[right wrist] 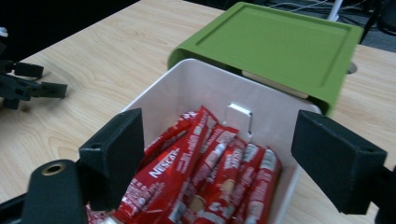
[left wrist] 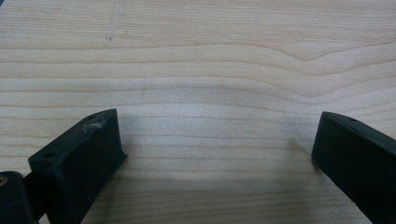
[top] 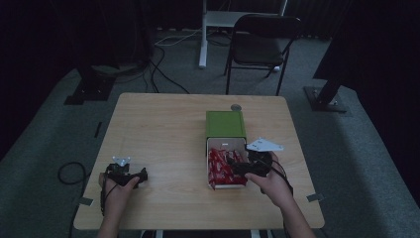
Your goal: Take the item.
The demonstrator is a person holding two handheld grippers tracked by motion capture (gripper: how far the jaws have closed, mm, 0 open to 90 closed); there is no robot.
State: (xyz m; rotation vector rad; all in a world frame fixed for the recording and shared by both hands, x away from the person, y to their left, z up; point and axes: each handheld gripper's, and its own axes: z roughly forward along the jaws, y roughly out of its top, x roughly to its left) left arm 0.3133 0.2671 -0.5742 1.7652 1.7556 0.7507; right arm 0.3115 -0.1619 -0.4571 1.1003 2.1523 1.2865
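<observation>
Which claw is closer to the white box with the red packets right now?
The right claw. It hangs open over the white box, above the red packets. The left claw is open too, over bare table well to the box's left.

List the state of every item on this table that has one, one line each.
White box: open, full of red packets.
Green lid: off the box, lying flat just behind it.
Red packets: sealed, piled in the box.
Left hand-held gripper: open, empty, over bare table.
Right hand-held gripper: open, empty, over the box.
</observation>
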